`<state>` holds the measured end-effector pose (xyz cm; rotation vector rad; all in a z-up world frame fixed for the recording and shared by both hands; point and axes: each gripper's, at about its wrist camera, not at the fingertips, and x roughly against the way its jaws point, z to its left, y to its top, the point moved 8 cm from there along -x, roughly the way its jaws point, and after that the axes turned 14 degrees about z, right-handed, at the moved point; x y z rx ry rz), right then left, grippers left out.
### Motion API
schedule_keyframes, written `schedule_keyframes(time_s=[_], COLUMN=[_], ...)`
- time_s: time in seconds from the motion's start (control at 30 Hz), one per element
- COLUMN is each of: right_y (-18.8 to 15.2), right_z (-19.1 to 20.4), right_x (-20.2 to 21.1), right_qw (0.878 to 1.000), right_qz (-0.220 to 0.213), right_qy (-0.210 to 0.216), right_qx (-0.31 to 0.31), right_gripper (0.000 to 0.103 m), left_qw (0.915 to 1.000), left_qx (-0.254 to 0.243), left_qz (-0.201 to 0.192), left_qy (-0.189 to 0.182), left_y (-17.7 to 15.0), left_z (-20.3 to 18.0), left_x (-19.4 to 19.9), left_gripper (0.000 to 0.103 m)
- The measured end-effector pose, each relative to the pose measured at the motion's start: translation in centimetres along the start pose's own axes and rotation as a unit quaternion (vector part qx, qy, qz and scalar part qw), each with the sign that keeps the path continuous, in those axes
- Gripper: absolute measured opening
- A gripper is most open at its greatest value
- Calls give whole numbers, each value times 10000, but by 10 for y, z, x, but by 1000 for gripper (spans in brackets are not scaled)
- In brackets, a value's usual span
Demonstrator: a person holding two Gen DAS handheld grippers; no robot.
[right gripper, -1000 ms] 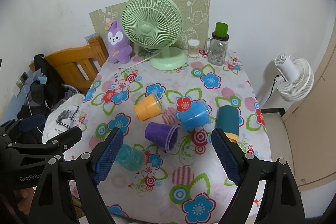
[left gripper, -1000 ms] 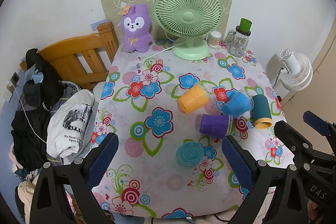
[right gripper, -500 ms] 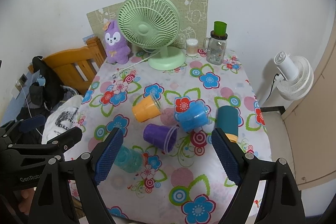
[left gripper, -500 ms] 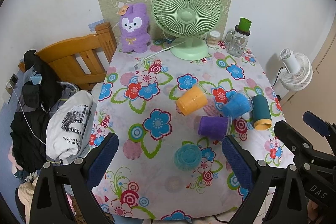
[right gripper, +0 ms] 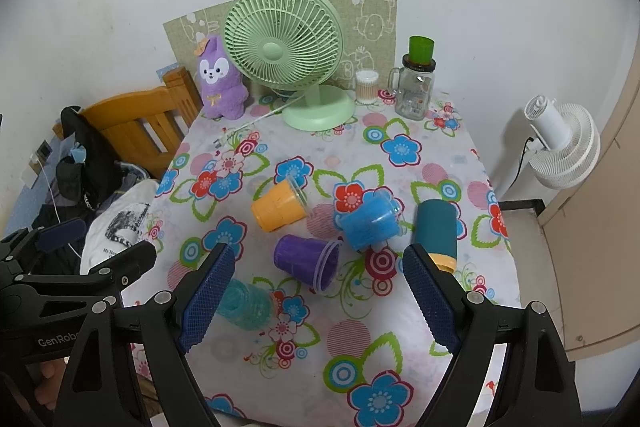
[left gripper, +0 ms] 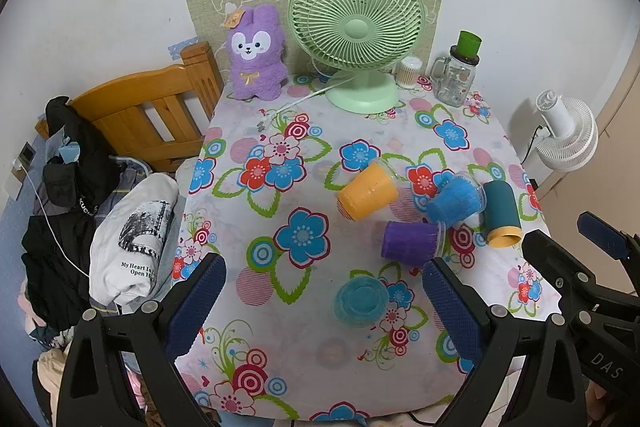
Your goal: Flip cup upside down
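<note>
Several cups sit on the flowered tablecloth (left gripper: 280, 307). An orange cup (left gripper: 367, 190) (right gripper: 280, 207), a blue cup (left gripper: 456, 203) (right gripper: 370, 221), a purple cup (left gripper: 412, 242) (right gripper: 306, 259) and a dark teal cup with an orange rim (left gripper: 502, 213) (right gripper: 436, 231) lie on their sides. A light teal cup (left gripper: 361, 301) (right gripper: 246, 305) stands with its base up. My left gripper (left gripper: 324, 303) is open and empty above the near table edge. My right gripper (right gripper: 316, 299) is open and empty, over the purple cup.
A green desk fan (left gripper: 356, 27), a purple plush toy (left gripper: 256, 53), a glass jar with a green cap (left gripper: 456, 75) and a small white container (left gripper: 408, 71) stand at the back. A wooden chair (left gripper: 152, 115) with clothes is left, a white fan (left gripper: 568, 131) right.
Both grippers have drifted slightly back and up; the table scene sits a little lower in view. The cups have not moved and both grippers stay open.
</note>
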<state>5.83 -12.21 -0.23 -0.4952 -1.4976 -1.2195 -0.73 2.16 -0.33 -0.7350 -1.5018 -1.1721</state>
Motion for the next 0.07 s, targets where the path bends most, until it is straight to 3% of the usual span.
schedule_keyframes(time_s=[0.07], right_y=[0], right_z=[0], right_x=[-1], right_qw=[10000], right_qz=[9], right_qy=[-2], right_qx=[-5], right_gripper=[88], left_qw=[10000], left_qx=[3], left_qz=[3], left_qy=[-6], left_y=[0], left_z=[0], left_x=[0], left_gripper=[100])
